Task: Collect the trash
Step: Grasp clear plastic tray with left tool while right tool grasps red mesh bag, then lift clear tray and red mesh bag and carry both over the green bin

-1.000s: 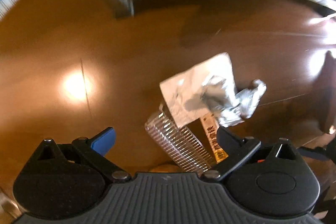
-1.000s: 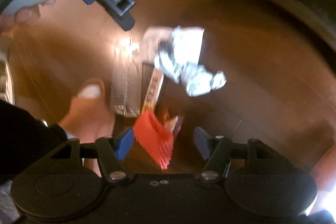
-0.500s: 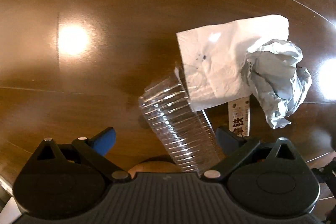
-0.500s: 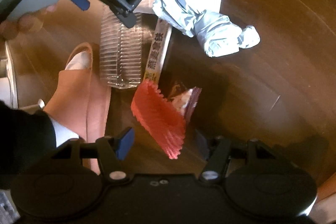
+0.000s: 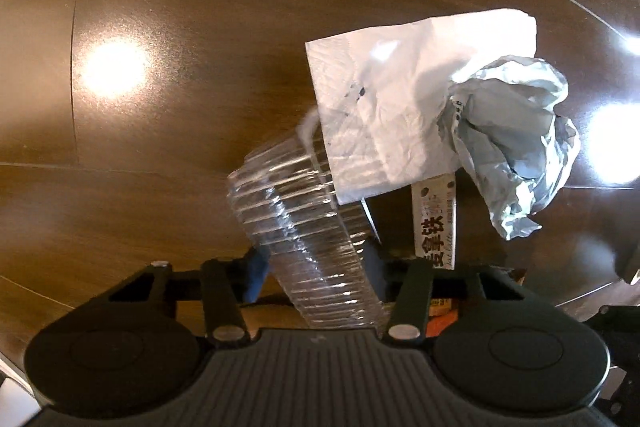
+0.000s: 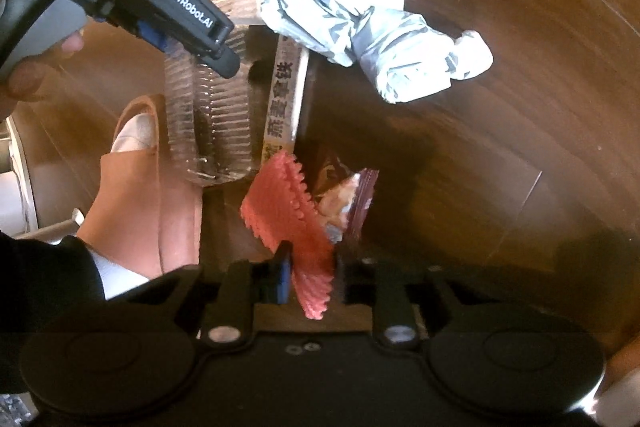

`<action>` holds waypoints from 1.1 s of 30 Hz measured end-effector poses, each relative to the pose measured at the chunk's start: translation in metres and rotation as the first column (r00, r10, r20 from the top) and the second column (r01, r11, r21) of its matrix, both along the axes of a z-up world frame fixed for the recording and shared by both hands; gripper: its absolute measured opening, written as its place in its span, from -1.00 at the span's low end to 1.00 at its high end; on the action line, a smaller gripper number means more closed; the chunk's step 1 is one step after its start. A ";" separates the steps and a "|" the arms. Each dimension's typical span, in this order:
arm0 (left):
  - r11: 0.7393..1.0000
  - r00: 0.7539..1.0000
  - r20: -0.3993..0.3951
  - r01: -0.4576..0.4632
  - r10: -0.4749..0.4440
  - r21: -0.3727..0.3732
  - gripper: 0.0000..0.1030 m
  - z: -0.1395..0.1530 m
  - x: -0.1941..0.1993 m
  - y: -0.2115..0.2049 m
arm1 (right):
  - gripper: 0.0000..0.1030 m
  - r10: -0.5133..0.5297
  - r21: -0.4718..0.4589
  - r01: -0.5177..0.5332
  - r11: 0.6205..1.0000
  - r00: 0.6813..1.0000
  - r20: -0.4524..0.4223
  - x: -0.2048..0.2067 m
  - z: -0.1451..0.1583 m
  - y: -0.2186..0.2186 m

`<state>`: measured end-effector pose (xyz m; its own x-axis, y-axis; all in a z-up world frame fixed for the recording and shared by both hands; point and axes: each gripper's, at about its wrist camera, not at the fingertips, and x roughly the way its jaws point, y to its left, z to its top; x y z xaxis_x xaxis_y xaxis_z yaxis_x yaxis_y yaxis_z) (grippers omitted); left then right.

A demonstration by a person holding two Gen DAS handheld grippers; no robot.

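Bare wooden floor (image 5: 168, 155) lay open to the left of the litter and beyond it. To the right, past the crumpled silver wrapper (image 6: 404, 59), the boards were also clear. The middle was crowded: a ribbed clear tray (image 5: 312, 259), white paper (image 5: 400, 99), a printed sachet (image 6: 284, 107), a red ruffled liner (image 6: 292, 223) and a small snack packet (image 6: 352, 203) lay touching or overlapping. A slippered foot (image 6: 136, 195) stood just beside the tray, closing off that side. The dark lower right corner possibly held something more.
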<state>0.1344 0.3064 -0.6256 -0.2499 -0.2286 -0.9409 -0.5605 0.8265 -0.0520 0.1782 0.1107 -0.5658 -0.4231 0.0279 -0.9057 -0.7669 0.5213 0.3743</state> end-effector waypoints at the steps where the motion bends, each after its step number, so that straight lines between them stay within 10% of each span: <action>1: 1.000 1.000 0.006 -0.002 0.002 -0.003 -0.11 0.004 -0.003 0.003 | -0.75 -0.004 0.007 0.004 1.000 1.000 0.005 0.001 0.003 -0.001; 7: 0.999 0.999 0.007 0.053 -0.053 -0.011 -0.74 0.023 -0.009 0.000 | -0.79 -0.042 0.016 0.042 0.999 0.999 0.028 0.005 0.026 -0.010; 16: 0.987 0.984 0.067 0.163 -0.163 0.007 -0.85 0.064 -0.007 -0.005 | -0.79 -0.141 0.077 0.133 0.988 0.985 0.105 0.024 0.090 -0.035; 21: 0.995 0.996 0.086 0.029 -0.021 -0.097 -0.82 0.066 -0.008 0.012 | -0.79 -0.190 0.098 0.179 0.979 0.974 0.123 0.028 0.109 -0.048; 24: 0.994 0.997 0.078 -0.011 0.019 -0.105 -0.22 0.064 -0.009 0.012 | -0.79 -0.231 0.094 0.221 0.971 0.967 0.108 0.036 0.114 -0.055; 26: 0.992 0.995 0.083 -0.052 0.062 -0.112 0.60 0.061 -0.007 0.010 | -0.79 -0.240 0.091 0.231 0.969 0.965 0.102 0.038 0.113 -0.055; 33: 0.994 0.994 0.031 -0.101 0.102 -0.044 0.75 0.039 -0.003 0.001 | -0.78 -0.235 0.081 0.229 0.970 0.968 0.085 0.040 0.098 -0.052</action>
<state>0.1312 0.3079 -0.5871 -0.1920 -0.2912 -0.9372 -0.6389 0.7619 -0.1059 0.2187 0.0591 -0.4677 -0.3113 0.1801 -0.9331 -0.6612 0.6642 0.3488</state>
